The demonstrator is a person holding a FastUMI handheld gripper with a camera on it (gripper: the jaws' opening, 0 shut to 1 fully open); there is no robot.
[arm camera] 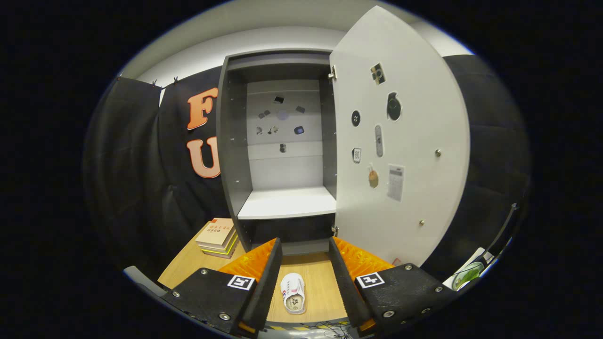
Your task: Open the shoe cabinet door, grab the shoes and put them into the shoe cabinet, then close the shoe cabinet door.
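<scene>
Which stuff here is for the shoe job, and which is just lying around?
For the job: shoe on the table, between the open jaws of the gripper; shoe cabinet; its open door.
Lying about: stack of books beside the cabinet.

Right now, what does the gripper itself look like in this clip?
The gripper has two wedge-shaped fingers on flat black plates fixed with silver screws. Each plate carries a square black-and-white tag. Its fingers stand open, with a small white shoe on the wooden table between them.
</scene>
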